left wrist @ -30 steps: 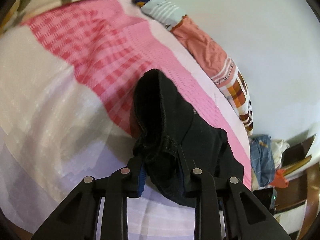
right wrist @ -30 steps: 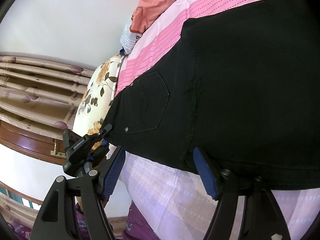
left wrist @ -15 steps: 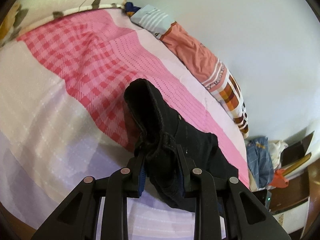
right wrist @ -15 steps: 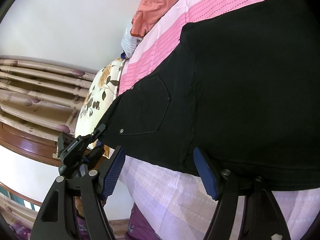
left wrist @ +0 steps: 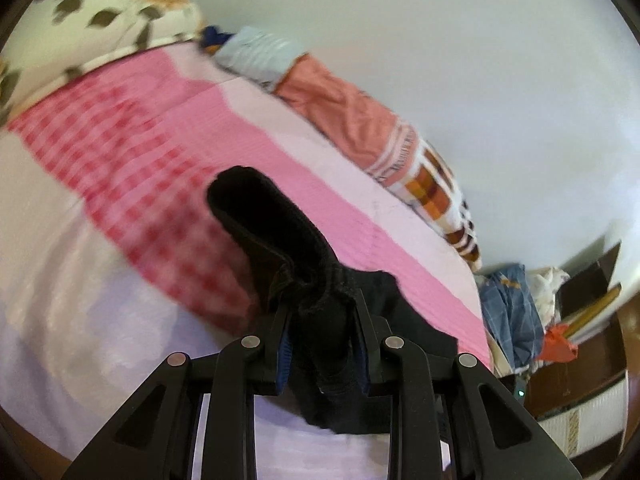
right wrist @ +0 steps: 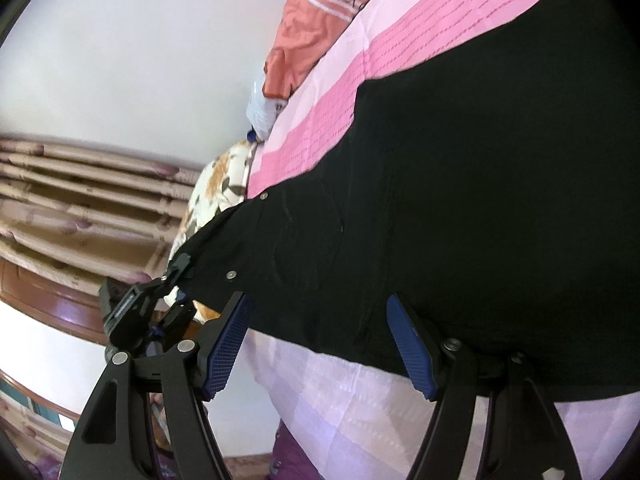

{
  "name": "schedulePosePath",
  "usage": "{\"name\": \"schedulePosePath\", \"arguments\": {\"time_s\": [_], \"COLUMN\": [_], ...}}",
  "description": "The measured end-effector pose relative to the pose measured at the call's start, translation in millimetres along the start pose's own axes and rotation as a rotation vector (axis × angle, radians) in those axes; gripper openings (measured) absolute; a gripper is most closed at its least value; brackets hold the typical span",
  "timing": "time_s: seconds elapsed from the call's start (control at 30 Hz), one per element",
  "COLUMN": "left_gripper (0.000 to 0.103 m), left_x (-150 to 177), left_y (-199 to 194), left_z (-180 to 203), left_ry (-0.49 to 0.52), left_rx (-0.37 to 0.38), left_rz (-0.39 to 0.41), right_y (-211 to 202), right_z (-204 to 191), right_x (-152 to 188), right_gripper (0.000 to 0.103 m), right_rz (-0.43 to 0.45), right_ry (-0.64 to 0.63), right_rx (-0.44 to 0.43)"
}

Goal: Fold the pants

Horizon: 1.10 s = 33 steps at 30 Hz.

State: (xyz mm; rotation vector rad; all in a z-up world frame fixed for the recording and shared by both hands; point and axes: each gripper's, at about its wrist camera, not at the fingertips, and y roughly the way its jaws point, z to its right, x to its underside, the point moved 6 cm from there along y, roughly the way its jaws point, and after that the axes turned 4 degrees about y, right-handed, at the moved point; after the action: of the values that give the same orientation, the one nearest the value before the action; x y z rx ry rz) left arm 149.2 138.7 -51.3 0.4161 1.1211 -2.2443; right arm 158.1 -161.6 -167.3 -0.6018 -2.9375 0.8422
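Pants (left wrist: pixel 320 304): one black pair, apparently pinched by left gripper (left wrist: pixel 322 344).

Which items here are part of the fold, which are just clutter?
In the job:
- black pants
- left hand-held gripper, shut on the pants
- right hand-held gripper, open

Lying about:
- floral pillow
- orange cloth
- blue clothes

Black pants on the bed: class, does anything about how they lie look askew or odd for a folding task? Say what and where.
Yes. The left gripper is shut on a bunched corner of the black pants, so the cloth stands up in a crumpled ridge instead of lying flat on the pink bedspread. The right gripper is open at the near edge.
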Motion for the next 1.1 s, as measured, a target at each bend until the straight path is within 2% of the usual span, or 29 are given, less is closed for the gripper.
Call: {"name": "schedulePosePath", "arguments": {"time_s": [0.17,0.3,0.43,0.57,0.63,0.73,0.83,0.97,1.1], "left_gripper": [0.026,0.026,0.026,0.026,0.026,0.026,0.026,0.028,0.04], "left_x": [-7,2,33,82,110,150,162,156,148], "left_y": [12,36,68,110,133,165,172,159,137], "left_z": [64,133,209,270,284,285,280,287,283], "left_ry": [0.104,0.213,0.351,0.494,0.538,0.584,0.554,0.584,0.638], "left_rx": [0.063,0.137,0.241,0.323,0.349,0.327,0.346,0.355,0.324], "left_rz": [-0.013,-0.06,-0.145,-0.247,-0.33,-0.451,-0.493,-0.474,-0.409], "right_y": [-30,-66,-107,-141,-146,-151,-146,-143,-136], "right_z": [7,18,43,73,84,99,102,101,98], "right_x": [-19,-39,-59,-69,-69,-67,-65,-69,-75], "right_gripper": [0.068,0.068,0.069,0.078,0.08,0.08,0.082,0.082,0.082], "right_rz": [0.078,0.156,0.221,0.245,0.238,0.224,0.204,0.189,0.148], "right_ry": [0.027,0.067,0.147,0.258,0.316,0.362,0.367,0.355,0.311], "right_rx": [-0.024,-0.054,-0.101,-0.184,-0.227,-0.244,-0.236,-0.208,-0.125]}}
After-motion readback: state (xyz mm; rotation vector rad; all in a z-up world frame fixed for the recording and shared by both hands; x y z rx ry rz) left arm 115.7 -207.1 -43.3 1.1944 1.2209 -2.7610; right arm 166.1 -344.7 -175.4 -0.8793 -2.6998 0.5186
